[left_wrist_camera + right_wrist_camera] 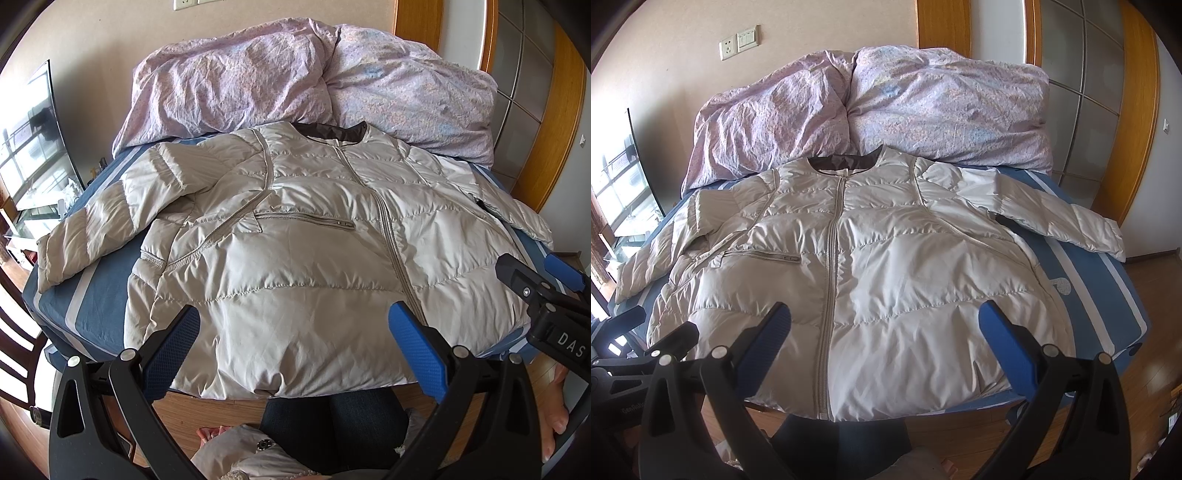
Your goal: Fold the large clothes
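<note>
Lying flat and zipped on the bed (1108, 280), the pale puffer jacket (886, 266) ran collar-far to hem-near, sleeves spread left and right. Both claws hovered just before the near hem, released and empty: left claw (295, 347) nearer the left half, right claw (886, 347) beside it.

Puffer jacket (295, 229) spread on bed (99, 295), left tool (295, 343) spread wide

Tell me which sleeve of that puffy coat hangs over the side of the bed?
The left sleeve, beside the big window: its cuff droops past the blue mattress edge. The right sleeve lies stretched out, resting on the bed.
</note>
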Action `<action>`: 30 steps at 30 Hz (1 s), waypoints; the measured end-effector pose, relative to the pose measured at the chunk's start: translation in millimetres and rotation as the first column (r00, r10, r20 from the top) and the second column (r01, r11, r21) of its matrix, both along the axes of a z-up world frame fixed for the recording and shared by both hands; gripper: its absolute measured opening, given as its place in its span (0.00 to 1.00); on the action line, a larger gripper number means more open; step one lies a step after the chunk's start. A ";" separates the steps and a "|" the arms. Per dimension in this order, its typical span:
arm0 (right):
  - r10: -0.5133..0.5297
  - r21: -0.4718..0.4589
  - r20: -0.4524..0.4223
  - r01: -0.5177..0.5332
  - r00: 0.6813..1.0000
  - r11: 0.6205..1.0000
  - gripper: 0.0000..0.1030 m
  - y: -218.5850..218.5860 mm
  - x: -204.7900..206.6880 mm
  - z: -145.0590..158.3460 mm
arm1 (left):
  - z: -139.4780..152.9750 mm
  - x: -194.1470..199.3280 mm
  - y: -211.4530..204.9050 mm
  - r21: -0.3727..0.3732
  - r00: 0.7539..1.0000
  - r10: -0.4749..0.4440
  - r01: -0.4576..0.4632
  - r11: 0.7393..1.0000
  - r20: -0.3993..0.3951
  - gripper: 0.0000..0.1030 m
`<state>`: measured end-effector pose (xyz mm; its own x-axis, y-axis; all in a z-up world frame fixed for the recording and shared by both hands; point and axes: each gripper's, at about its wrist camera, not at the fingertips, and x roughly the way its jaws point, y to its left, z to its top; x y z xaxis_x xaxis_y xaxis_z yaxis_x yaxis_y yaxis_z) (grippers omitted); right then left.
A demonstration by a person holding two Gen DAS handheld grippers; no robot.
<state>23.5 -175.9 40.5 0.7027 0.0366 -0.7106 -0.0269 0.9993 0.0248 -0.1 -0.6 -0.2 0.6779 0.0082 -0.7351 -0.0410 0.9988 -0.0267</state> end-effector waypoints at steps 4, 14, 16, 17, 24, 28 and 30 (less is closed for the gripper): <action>-0.003 0.002 -0.002 0.003 1.000 1.000 0.98 -1.9 2.4 -0.3 | -3.4 -0.6 1.6 0.000 1.000 0.001 -0.001 1.000 0.002 0.99; -0.043 -0.002 -0.010 0.043 0.999 0.999 0.98 -7.9 11.1 -5.9 | -12.4 13.9 9.9 -0.002 1.000 0.005 -0.005 1.000 -0.012 0.99; -0.062 -0.009 -0.009 0.061 0.998 0.998 0.98 -11.2 16.4 -8.2 | -13.1 22.8 10.5 0.002 1.000 0.011 -0.011 1.000 -0.018 0.99; -0.068 -0.009 -0.009 0.068 0.998 0.998 0.98 -13.2 19.4 -9.0 | -13.6 25.1 10.7 0.004 1.000 0.012 -0.012 1.000 -0.022 0.99; -0.144 0.071 0.011 0.143 0.989 0.987 0.98 -57.8 49.3 -16.6 | -15.9 51.8 16.2 0.008 0.999 0.008 -0.007 1.000 -0.041 0.99; -0.216 0.114 0.040 0.210 0.976 0.971 0.98 -96.4 68.0 -16.4 | -17.7 73.4 24.9 -0.020 0.998 -0.008 0.007 1.000 -0.063 0.99; -0.262 0.152 0.012 0.257 0.965 0.954 0.98 -123.1 82.4 -16.8 | -19.9 85.3 29.8 -0.052 0.996 -0.023 0.018 0.998 -0.086 0.99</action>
